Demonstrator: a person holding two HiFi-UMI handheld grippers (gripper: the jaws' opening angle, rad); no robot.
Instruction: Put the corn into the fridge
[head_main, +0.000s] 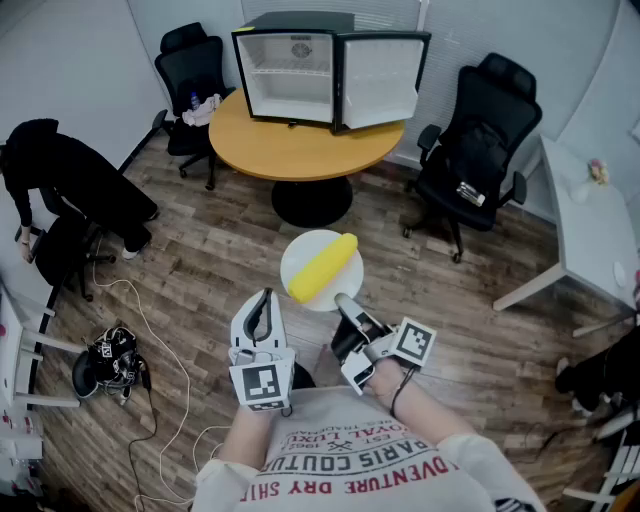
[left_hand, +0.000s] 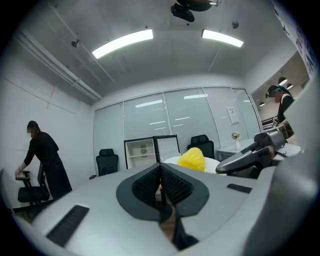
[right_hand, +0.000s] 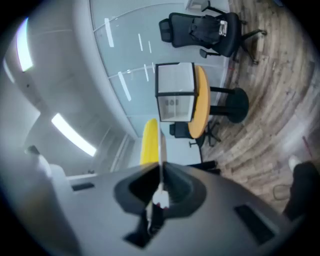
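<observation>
Tabletop (head_main: 300, 145), round and tan, is occupied by the fridge (head_main: 295, 75), whose door is swung open. Well short of it, a white plate (head_main: 300, 250) is pinched at its rim by the right gripper (head_main: 342, 299), and the corn (head_main: 322, 267) is laid on it. The left gripper (head_main: 264, 297) is held pressed together on nothing.

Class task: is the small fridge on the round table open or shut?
Open. The fridge shows its white interior, and its door stands swung out to the side.
</observation>
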